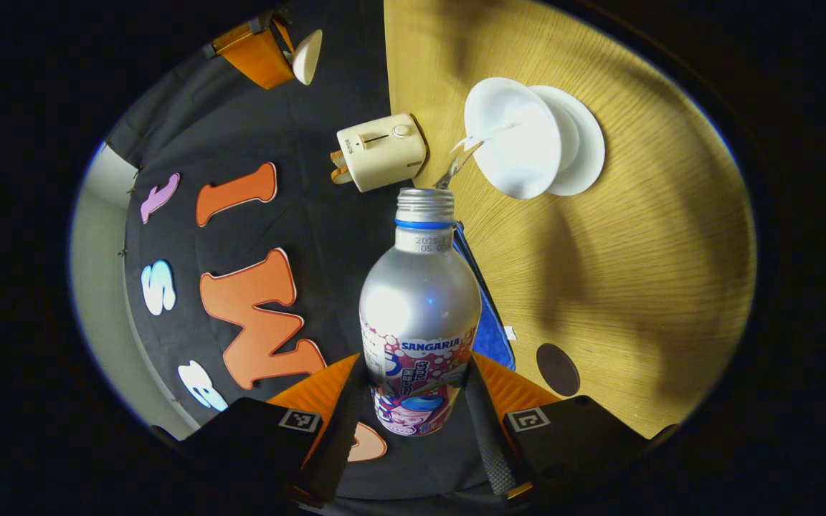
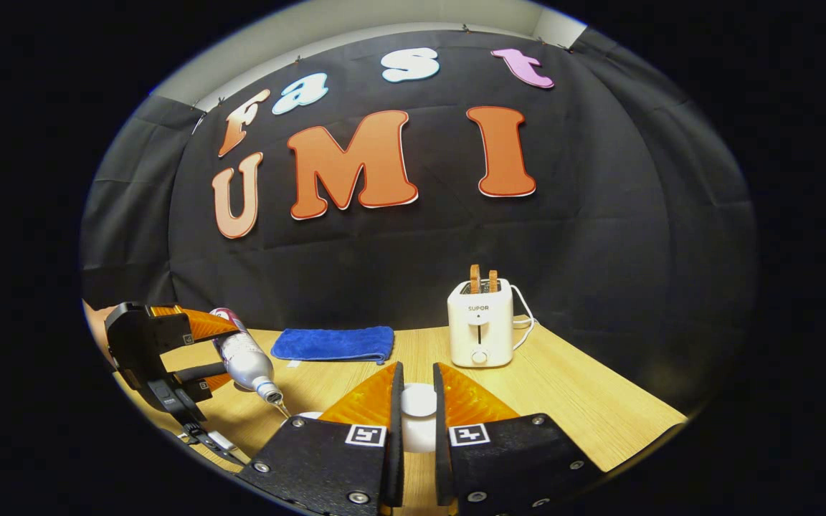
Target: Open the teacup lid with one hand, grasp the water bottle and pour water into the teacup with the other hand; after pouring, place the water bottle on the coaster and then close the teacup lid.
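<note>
The left hand-held gripper (image 1: pixel 413 401), clamped on the water bottle (image 1: pixel 419 315), is tilting its long axis mouth-first toward the teacup (image 1: pixel 513 136) at one o'clock, while the right hand-held gripper (image 2: pixel 416 419) is pinching the lid (image 2: pixel 418 401).

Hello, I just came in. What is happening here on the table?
The left tool holds a silver water bottle tipped over the white teacup on its saucer, and a thin stream of water runs from its mouth. The right tool holds the white lid off the cup. The dark coaster waits on the wooden table.
</note>
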